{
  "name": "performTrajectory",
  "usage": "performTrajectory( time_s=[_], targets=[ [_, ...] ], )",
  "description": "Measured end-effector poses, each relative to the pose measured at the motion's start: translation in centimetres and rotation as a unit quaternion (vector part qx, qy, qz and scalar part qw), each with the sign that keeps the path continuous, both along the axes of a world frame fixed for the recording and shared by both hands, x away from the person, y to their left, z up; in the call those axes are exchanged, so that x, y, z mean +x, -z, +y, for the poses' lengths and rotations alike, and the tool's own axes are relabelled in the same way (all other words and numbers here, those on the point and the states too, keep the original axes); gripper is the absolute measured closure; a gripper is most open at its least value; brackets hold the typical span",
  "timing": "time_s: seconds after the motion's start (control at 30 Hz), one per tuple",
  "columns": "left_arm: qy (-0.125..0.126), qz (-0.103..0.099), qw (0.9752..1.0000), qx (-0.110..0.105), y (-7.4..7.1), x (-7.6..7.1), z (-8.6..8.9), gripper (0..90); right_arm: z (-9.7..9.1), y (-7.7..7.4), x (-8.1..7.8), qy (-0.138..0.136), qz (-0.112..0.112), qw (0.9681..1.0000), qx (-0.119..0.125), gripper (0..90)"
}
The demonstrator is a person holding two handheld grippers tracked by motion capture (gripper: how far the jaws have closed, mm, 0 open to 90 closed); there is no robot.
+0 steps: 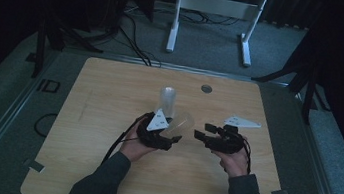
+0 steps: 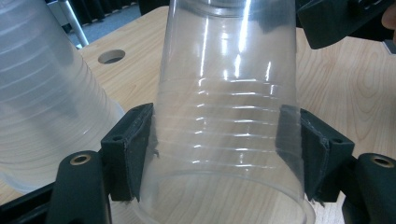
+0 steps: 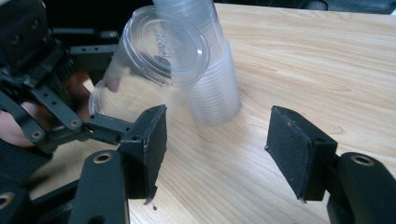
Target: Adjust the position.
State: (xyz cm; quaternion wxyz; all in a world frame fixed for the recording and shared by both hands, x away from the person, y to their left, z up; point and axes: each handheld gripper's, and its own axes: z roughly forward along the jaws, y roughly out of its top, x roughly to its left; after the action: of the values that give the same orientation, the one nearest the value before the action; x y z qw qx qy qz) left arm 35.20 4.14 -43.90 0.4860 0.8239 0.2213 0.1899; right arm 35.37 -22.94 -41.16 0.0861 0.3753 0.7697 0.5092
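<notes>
Pale wood table (image 1: 100, 168) in a dark room: the clear plastic cup (image 2: 224, 116) is held tipped above the tabletop just beside the upright stack of cups (image 1: 167, 99), and it looks light, thin-walled, slick and easy to crush or crack, so a gentle hold on the ribbed band near the rim seems safest. It is transparent, tapered, with fine rings round its wall and a flat embossed base. Left gripper (image 1: 157, 134) is clamped across that ribbed band; right gripper (image 3: 217, 154) stands apart with nothing between its jaws, facing the cup's base.
</notes>
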Motion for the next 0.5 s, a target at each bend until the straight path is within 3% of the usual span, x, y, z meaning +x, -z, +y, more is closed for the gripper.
performTrajectory(
  time_s=[0.5],
  targets=[
    [0.011, 0.004, 0.9999, 0.012, 0.04, -0.03, 0.16, 29.4, 0.76, -0.76, -0.06, -0.016, -0.025, 0.9959, -0.086, 39.5]
  ],
)
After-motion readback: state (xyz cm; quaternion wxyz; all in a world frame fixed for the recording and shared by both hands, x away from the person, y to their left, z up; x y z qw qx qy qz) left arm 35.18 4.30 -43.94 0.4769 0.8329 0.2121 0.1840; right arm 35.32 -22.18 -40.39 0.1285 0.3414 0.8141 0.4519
